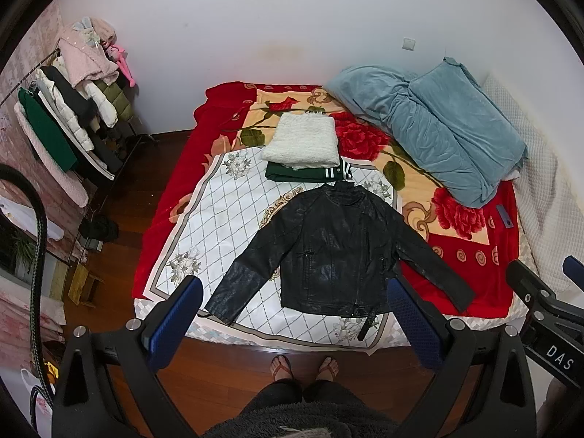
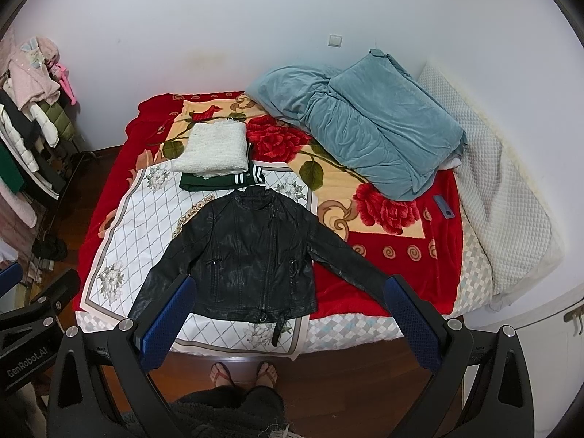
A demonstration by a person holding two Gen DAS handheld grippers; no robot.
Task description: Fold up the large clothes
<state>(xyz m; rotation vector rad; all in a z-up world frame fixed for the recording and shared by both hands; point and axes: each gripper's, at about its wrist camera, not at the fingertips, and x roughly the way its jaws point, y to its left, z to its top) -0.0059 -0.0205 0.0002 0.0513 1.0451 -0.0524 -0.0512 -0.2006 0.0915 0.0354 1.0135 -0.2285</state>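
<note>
Nearest the cameras, the left gripper (image 1: pixel 294 323) and the right gripper (image 2: pixel 292 319) hang above the floor at the foot of the bed, each with its blue-padded fingers (image 1: pixel 175 323) spread wide apart and holding nothing. Below them the person's two feet in sandals (image 1: pixel 303 367) stand on the dark wooden floor (image 1: pixel 226 376), just short of the bed's near edge.

The black leather jacket (image 1: pixel 335 252) lies flat and unfolded on the bed (image 1: pixel 164 219), front side up, its collar pointing toward the far wall and its hem close to the near edge. Both sleeves are spread out and angled down toward that edge — one lies on a white diamond-patterned cloth (image 1: pixel 219 219), the other on the red floral blanket (image 1: pixel 471 252). A loose strap at the hem reaches past the jacket toward the near edge.

Just beyond the collar sits a small stack: a folded white knit garment (image 1: pixel 303 140) on top of a folded green garment with white stripes (image 1: pixel 310 173). Toward the far right corner of the bed lies a bundled blue-grey quilt (image 1: pixel 438 135), and beside it, along the right edge, a white quilted cover (image 2: pixel 507 168). A small blue object (image 2: pixel 445 206) lies on the red blanket near the quilt.

Left of the bed stands a clothes rack (image 1: pixel 73 109) crowded with coats.
</note>
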